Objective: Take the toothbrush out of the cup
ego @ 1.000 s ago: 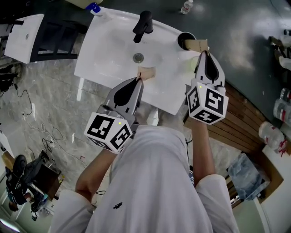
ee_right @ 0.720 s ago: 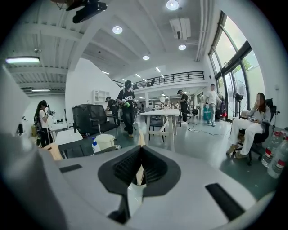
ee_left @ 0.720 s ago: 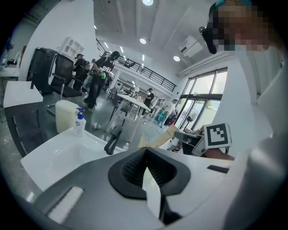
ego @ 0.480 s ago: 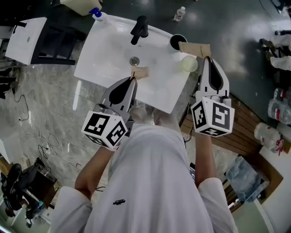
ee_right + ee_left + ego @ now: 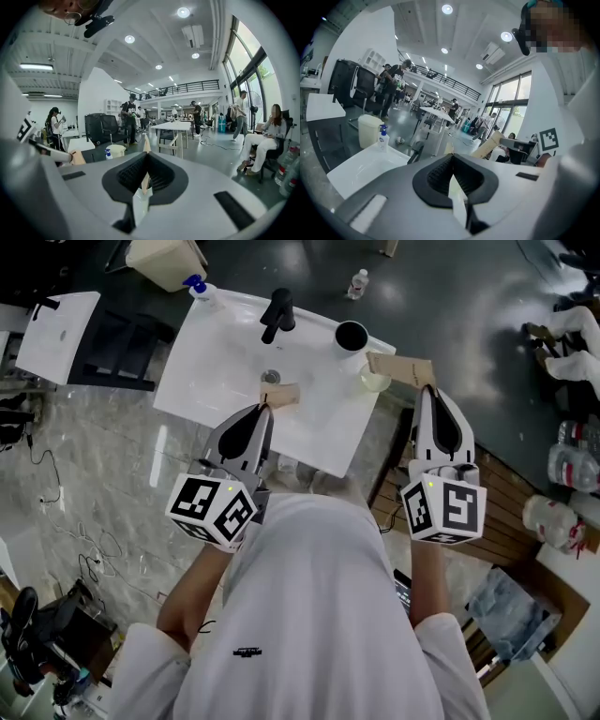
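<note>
Inspecting every view, we cannot make out the toothbrush or tell where it is. The cup [image 5: 352, 336], round and black with a dark mouth, stands at the back right corner of the glossy white sink [image 5: 216, 352], beside the black faucet [image 5: 277, 313]. The left gripper [image 5: 284, 396] and right gripper [image 5: 398, 368] both have their tan-tipped jaws pressed together, with nothing discernible between them. The left hangs over the basin. The right hangs over the sink's right edge, near the cup and above a pale round object [image 5: 373, 382]. Dark floor [image 5: 450, 296] lies open beyond.
</note>
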A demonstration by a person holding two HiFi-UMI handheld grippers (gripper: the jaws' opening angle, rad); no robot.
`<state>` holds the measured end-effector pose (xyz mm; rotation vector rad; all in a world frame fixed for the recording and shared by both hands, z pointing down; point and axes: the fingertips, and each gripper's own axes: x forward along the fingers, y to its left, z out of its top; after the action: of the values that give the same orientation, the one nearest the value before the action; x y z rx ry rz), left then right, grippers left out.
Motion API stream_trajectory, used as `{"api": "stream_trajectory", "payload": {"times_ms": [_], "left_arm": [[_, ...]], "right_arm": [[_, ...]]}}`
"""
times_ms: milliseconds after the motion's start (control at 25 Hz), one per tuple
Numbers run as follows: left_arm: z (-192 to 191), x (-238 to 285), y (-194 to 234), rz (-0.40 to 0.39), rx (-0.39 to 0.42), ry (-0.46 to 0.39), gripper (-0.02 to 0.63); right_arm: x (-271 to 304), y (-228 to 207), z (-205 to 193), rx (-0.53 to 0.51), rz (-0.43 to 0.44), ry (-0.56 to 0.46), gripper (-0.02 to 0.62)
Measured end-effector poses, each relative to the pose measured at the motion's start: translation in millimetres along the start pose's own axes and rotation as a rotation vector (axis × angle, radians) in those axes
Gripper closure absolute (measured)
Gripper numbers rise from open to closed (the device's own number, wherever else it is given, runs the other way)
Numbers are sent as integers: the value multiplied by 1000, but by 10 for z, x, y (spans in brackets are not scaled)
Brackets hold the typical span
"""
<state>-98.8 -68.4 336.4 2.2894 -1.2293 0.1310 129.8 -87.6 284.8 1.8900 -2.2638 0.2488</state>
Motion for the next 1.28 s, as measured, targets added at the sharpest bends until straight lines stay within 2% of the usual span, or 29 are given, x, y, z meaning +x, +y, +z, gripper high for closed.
{"api": "stream_trajectory", "payload": {"times_ms": [720, 1280], "left_arm": [[74, -114, -234, 11, 71, -36, 601], [97, -61, -346, -3, 90, -36, 601]], "right_arm": [[-673, -253, -187, -20, 5, 18, 589], [-693, -236, -256, -35, 44, 30, 589]]}}
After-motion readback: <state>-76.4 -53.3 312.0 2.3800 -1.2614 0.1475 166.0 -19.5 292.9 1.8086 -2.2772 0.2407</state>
